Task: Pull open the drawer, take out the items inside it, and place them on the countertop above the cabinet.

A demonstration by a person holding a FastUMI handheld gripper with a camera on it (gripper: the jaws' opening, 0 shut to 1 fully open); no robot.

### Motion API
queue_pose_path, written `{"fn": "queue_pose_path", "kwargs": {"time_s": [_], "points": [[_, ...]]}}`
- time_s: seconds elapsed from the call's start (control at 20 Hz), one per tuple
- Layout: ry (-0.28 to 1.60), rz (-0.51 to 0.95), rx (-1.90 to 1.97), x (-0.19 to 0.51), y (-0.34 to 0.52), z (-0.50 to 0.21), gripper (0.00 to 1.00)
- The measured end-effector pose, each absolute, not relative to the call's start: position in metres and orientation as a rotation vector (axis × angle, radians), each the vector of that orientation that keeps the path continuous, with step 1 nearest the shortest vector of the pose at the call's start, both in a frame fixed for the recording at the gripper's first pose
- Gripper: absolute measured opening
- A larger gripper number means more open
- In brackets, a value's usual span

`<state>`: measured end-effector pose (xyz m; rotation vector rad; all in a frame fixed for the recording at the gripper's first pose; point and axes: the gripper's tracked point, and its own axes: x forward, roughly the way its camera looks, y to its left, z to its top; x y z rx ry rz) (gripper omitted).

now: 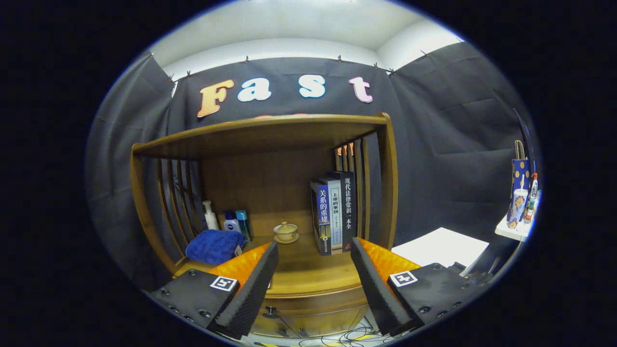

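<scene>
Drawer (308, 308) shut under the bench (308, 277). Fits before pulling, or after emptying and closing. Tool (313, 289) wide, holding nothing.

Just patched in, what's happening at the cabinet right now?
A person's hand-held tool hangs open in front of the wooden cabinet, fingers apart and gripping nothing. The drawer, with its knob low between the fingers, looks shut. On the countertop beyond them sit a blue towel, bottles, a lidded cup and books.
</scene>
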<state>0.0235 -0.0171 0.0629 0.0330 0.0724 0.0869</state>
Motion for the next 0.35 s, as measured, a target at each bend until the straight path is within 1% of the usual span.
{"fn": "queue_pose_path", "kwargs": {"time_s": [0.35], "points": [[0.079,0.098,0.050,0.0186,-0.0160,0.0633,0.99]]}}
